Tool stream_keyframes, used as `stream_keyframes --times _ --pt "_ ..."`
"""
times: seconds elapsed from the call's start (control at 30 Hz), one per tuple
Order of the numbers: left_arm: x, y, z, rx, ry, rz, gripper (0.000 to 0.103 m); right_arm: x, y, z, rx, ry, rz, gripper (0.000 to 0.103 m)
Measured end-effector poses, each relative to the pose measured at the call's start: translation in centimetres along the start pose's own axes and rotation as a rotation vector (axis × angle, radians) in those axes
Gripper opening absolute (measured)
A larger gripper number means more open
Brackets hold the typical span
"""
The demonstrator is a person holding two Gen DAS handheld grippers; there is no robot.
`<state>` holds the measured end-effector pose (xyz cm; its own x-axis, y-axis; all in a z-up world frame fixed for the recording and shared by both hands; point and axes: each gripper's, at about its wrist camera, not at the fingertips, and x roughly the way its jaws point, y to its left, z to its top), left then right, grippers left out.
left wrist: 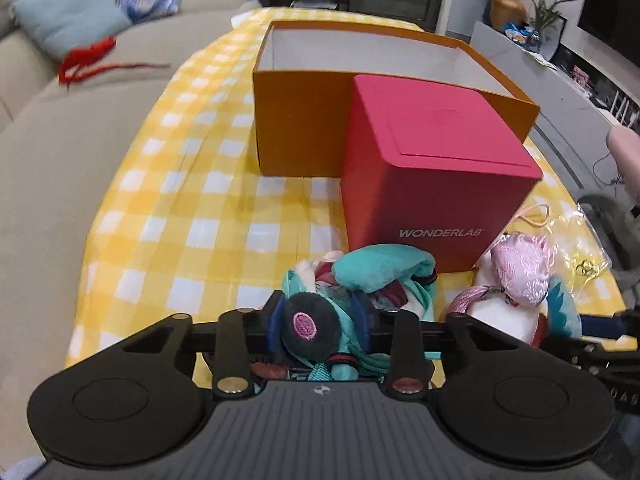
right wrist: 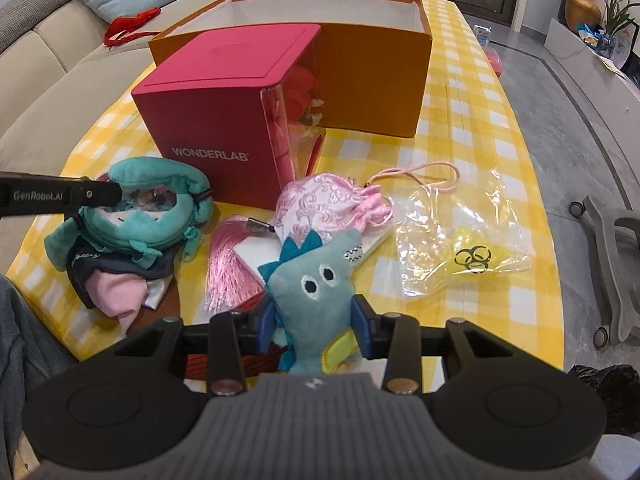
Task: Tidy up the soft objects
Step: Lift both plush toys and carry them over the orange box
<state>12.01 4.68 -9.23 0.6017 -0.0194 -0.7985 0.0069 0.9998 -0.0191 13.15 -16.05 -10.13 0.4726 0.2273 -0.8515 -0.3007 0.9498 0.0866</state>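
The left gripper (left wrist: 320, 320) is closed on a teal plush doll (left wrist: 348, 280), its blue pads pressed into the fuzzy fabric beside a round dark felt patch with a pink embroidered oval. From the right wrist view the same doll (right wrist: 148, 208) sits at about 9 o'clock on the table, a soft rounded heap of teal fleece with a zipper, dark cloth and pale pink cloth under it, and the black left finger reaching into its top.

The right gripper (right wrist: 316, 320) grips a flat blue felt dinosaur (right wrist: 316, 280) with stitched eyes, zigzag teal spikes and a yellow-green patch; its blue pads touch both flanks of the toy at 6 o'clock.

Just beyond the dinosaur, toward 12 o'clock, lies a pink brocade pouch (right wrist: 320, 208), glossy and gathered at its neck, with a thin pink cord looping out. A tassel of shiny pink threads (right wrist: 228, 264) fans out at the pouch's 8 o'clock. At 3 o'clock lies a crinkled clear plastic bag (right wrist: 452, 244) with a yellow tint and a black printed symbol.

A smooth matte red cube box (right wrist: 216, 120), printed WONDERLAB and with a clear side panel, stands at 11 o'clock, against the front wall of a large open orange cardboard box (right wrist: 376, 80) with a white interior. Everything rests on a yellow and white checked tablecloth (right wrist: 480, 120).
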Motion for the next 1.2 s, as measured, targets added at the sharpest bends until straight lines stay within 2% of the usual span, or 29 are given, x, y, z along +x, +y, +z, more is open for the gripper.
stream_keyframes --times 0.23,0.37,0.63,0.83,1.2 --pt "-2.8 -1.2 -0.1 0.062 -0.12 0.023 0.033 -0.6 -0.2 0.1 0.007 -0.028 -0.01 0.039" --pt "-4.2 -1.4 0.2 0.063 -0.149 0.018 0.032 -1.3 -0.2 0.2 0.007 -0.045 -0.01 0.039" --pt "-8.1 -1.0 1.3 0.014 -0.229 0.004 0.031 -4.5 -0.5 0.4 0.046 -0.074 0.001 0.038" --pt "-11.6 0.0 2.5 -0.05 -0.303 -0.021 0.031 -7.9 -0.3 0.4 0.027 -0.134 0.01 0.038" --pt "-15.0 -0.6 4.3 -0.037 -0.389 -0.063 0.031 -13.3 0.4 2.6 -0.03 -0.252 0.026 0.038"
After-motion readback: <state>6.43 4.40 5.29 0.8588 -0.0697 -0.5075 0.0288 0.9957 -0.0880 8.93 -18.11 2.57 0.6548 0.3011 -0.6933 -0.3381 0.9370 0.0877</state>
